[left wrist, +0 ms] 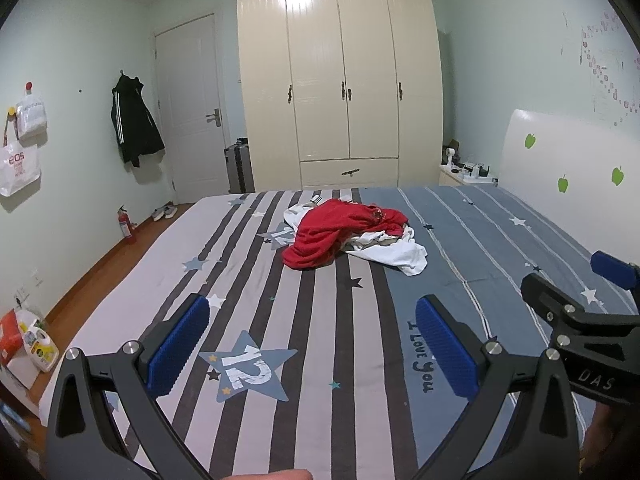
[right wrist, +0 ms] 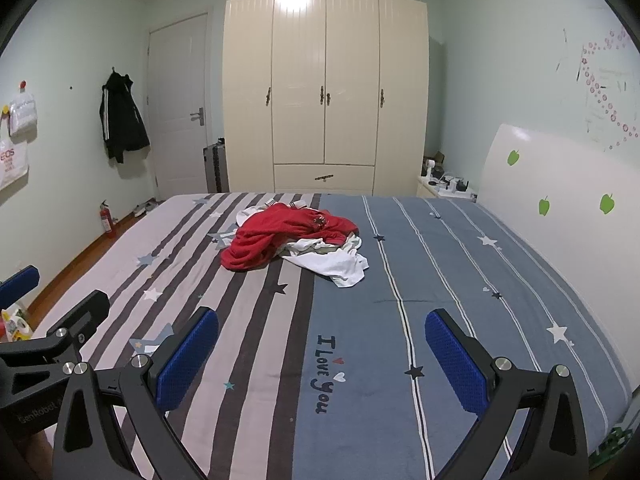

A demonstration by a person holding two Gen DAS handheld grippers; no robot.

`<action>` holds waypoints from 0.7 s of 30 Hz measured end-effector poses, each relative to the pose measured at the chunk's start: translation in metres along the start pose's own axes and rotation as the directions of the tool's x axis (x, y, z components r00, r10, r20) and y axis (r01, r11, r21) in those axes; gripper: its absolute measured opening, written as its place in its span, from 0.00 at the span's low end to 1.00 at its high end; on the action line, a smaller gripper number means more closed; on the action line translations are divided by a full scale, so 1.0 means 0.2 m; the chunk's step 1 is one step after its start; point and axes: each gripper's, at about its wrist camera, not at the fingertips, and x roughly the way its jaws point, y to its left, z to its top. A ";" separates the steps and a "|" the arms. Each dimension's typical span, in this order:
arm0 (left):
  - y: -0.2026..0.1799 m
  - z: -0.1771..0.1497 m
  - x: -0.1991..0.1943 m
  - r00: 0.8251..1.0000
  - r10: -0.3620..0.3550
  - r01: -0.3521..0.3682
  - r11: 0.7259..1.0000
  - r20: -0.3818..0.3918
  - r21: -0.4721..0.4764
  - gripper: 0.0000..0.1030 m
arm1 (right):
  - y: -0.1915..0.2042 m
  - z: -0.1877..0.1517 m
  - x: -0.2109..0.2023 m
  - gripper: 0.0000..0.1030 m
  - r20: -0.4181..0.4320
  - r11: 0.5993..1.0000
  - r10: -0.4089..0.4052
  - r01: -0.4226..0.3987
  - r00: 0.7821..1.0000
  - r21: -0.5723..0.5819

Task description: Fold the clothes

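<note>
1. Here, your left gripper point(left wrist: 312, 344) and right gripper point(right wrist: 322, 354) both hover over the near part of the bed point(right wrist: 460, 280), jaws spread wide apart and holding nothing; their blue pads point(left wrist: 180, 344) are ribbed and rubbery.
2. The clothes sit in a crumpled heap mid-bed, well ahead of you: a fuzzy red garment point(left wrist: 332, 232) draped over a smooth white garment point(left wrist: 396, 254).
3. The bedsheet point(left wrist: 360, 360) is flat cotton, grey-and-dark stripes on one half, blue with thin white lines on the other, dotted with stars.
4. Beyond stands a cream four-door wardrobe point(left wrist: 340, 80); a black jacket point(left wrist: 134, 120) hangs on the pale wall.
</note>
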 end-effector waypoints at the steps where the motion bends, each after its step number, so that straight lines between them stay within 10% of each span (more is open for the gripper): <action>1: 0.00 0.01 0.00 1.000 -0.001 0.001 1.000 0.000 -0.002 0.99 | 0.00 0.00 0.00 0.99 0.001 1.000 0.000 0.000 1.000 0.000; 21: 0.05 0.01 -0.04 1.000 0.001 -0.001 0.999 0.013 -0.043 0.99 | -0.01 0.02 -0.04 0.99 0.013 1.000 0.003 -0.003 1.000 0.015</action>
